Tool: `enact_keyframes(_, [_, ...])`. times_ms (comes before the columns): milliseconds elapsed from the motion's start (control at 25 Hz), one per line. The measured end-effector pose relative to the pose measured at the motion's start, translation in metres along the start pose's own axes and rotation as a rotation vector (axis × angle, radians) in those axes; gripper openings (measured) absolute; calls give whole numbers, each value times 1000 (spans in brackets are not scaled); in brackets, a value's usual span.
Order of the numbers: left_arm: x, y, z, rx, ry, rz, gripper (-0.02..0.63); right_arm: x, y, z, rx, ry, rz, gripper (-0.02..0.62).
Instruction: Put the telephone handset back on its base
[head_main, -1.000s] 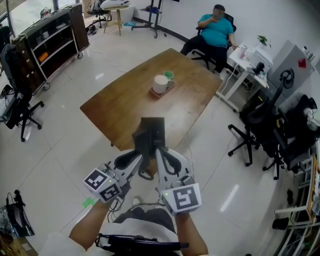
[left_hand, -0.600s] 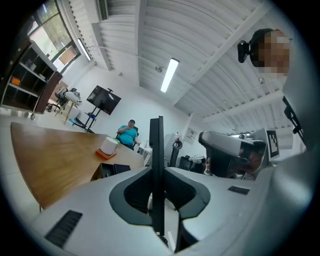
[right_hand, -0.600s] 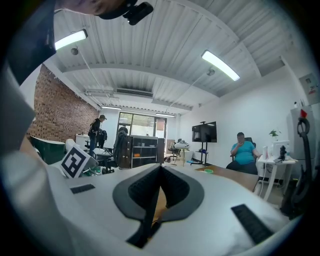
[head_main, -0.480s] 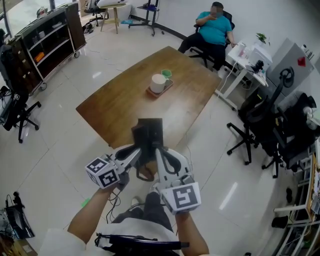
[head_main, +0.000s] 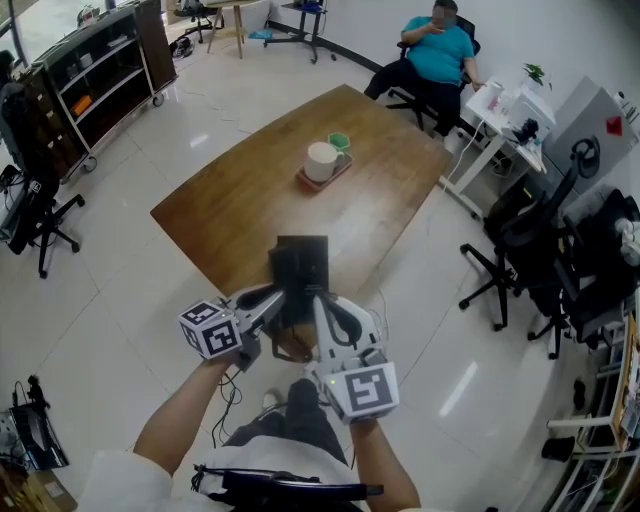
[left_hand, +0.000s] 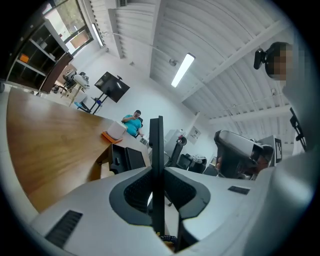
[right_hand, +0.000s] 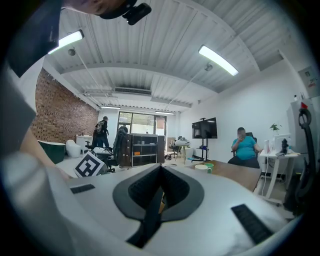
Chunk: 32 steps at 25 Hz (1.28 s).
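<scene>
Both tools are closed. The left gripper (left_hand: 156, 140) has its jaws pressed into one thin dark seam, and the right gripper (right_hand: 159, 172) is the same; no view shows anything clamped in either. From the head view they sit close side by side, tips flanking the telephone (head_main: 300, 262), a black block at the very near edge of the wooden table (head_main: 230, 205). I cannot separate handset from base in that dark shape, so whether the handset is seated is unclear. A brownish loop, probably the cord (head_main: 290, 348), hangs just below the tips, off the table edge. Farther out, a white mug (head_main: 321, 163) stands on a small tray mid-table, well apart from the work.

Risks, as I judge them:
- The phone is right at the edge, so a nudge from closed jaws could tip it to the floor.
- The cord loop lies where both tools crowd, so either could snag it and drag the set.
- Neither jaw can take the handset until it opens.

The block's long axis seems to run away from the person, toward the mug. I cannot tell which end is the earpiece.
</scene>
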<state>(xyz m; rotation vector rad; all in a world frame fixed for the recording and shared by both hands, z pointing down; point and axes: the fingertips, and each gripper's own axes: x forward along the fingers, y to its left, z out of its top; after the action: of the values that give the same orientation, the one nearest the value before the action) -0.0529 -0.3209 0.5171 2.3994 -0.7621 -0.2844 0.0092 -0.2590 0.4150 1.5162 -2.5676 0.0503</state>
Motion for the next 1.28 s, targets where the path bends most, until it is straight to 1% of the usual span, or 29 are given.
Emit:
enact_keyframes(200, [14,29,-8,-93,55,-13,63,4,-6,-7,10,17,7,0])
enact_keyframes(320, [23,40,-17,-156,98,-45,62,4,-13,-10,14,28,5,0])
enact_keyframes(400, [28,48,-19,-206,105,-52,62,3,-19,-10,15,31,3,0])
enact_keyframes(480, [31,54,-22,-238,115,-57,63,2,-24,-10,17,36,0,0])
enact_keyframes(720, [38,61,-25,-304,174,-123,63,4,-28,-14,20,44,3,0])
enact_keyframes(920, [43,74,-24,-338,194,-121,63,5,-32,-18,21,51,3,0])
enact_keyframes(1160, [50,80,-26,-370,215,-141,63,8,-39,-19,27,54,-11,0])
enact_keyframes(1280, [50,84,-31,-401,235,-141,63,7,-39,-20,25,54,-8,0])
